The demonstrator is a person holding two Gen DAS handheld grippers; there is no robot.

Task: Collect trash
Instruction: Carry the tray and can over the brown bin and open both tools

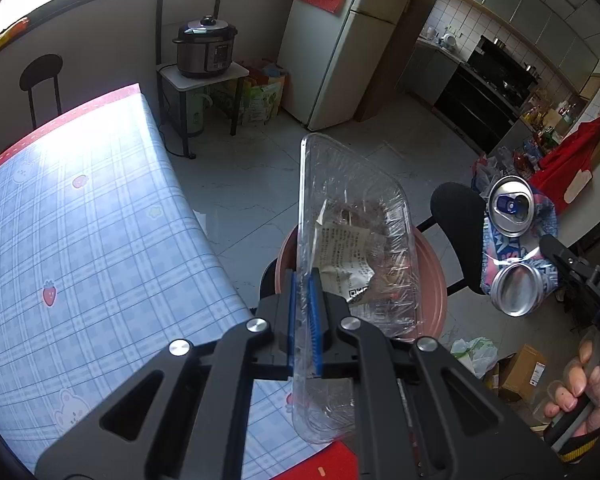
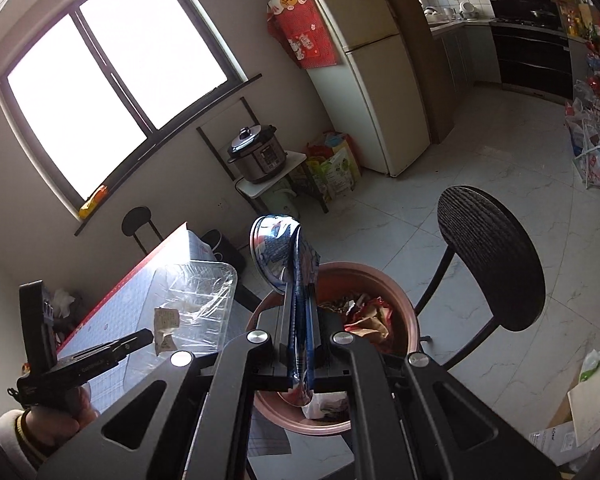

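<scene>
Left wrist view, plaid-clothed table (image 1: 100,220), marbled tile floor (image 1: 252,168), fridge (image 1: 340,48)

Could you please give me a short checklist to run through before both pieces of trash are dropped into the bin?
1. Left gripper shut on clear plastic tray: ok.
2. Right gripper shut on crushed blue aluminium can: ok.
3. Tray above round pink plastic bin: ok.
4. Can above the bin: ok.
5. Room left in bin, already holding wrappers: ok.
6. Whole tray within the rim: cannot tell.
</scene>
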